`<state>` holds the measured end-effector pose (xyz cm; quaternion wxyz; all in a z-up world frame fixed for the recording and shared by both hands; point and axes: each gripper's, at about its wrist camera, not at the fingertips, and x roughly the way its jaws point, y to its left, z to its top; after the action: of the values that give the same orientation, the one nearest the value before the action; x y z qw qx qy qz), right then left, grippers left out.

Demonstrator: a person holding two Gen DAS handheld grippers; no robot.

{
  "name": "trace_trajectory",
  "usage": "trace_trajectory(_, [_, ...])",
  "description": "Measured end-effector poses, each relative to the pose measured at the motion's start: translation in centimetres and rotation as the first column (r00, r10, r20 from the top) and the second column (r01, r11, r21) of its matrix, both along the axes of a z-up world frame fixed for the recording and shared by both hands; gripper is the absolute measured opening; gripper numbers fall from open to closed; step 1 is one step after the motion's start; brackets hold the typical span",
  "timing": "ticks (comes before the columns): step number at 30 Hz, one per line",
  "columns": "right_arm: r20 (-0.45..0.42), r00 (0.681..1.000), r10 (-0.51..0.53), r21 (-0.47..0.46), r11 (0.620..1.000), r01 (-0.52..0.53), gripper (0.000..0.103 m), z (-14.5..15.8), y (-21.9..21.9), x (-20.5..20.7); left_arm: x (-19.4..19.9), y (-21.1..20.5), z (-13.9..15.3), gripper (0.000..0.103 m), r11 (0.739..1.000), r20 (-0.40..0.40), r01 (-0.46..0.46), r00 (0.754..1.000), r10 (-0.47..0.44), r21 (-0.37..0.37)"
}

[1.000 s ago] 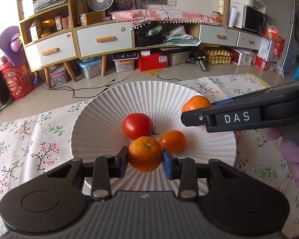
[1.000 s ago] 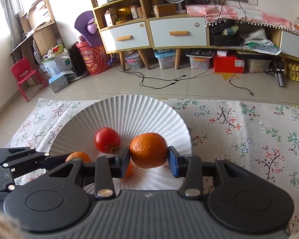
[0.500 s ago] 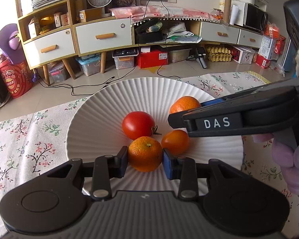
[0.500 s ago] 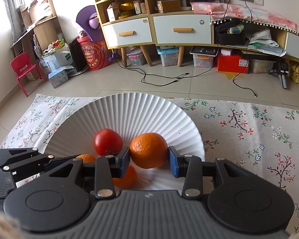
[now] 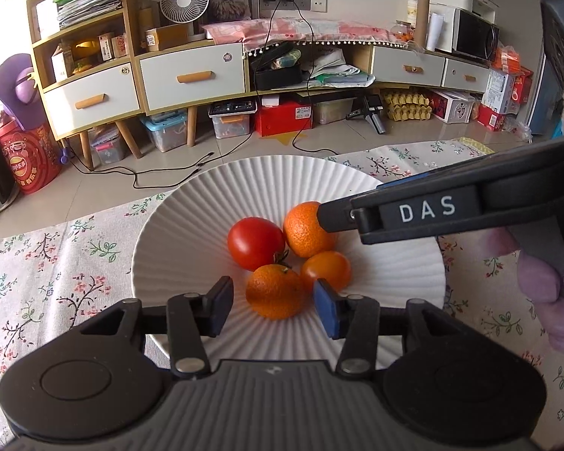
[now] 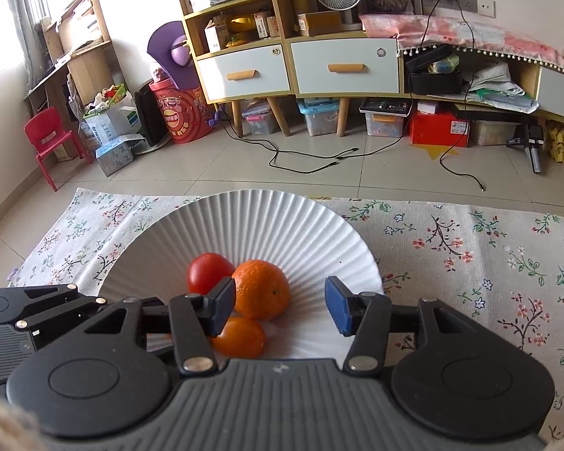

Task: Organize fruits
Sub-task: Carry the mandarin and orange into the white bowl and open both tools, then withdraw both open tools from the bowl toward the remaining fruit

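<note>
A white ribbed plate sits on a floral cloth and holds a red tomato, two mandarins and a small orange fruit. My left gripper is open, and the near mandarin lies on the plate between its jaws. My right gripper is open, and the other mandarin rests by its left jaw. The right gripper's finger marked DAS reaches in over the plate from the right in the left wrist view.
The floral cloth covers the floor around the plate. Behind it are tiled floor with cables, a cabinet with drawers, storage boxes and a red child's chair. The left gripper's body shows at lower left.
Both grippers have opened and let go of their mandarins, which now lie on the plate with the tomato and small orange fruit. Both grippers came lower and closer to the plate.
</note>
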<state>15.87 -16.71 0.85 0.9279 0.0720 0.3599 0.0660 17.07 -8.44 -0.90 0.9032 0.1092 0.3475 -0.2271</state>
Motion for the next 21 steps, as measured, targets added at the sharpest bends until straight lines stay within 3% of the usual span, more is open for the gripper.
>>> trace_trajectory(9, [0.040, 0.999, -0.018, -0.004, 1.000, 0.018, 0.071, 1.8, -0.7, -2.9, -2.6, 1.6, 1.6, 0.062, 1.000, 0.014, 0.004, 1.000, -0.003, -0.016])
trace_trajectory(21, [0.064, 0.998, -0.003, -0.061, 0.998, 0.007, 0.085, 2.9, -0.6, -8.3, -7.5, 4.8, 2.4, 0.083, 1.000, 0.004, 0.013, 1.000, -0.013, -0.015])
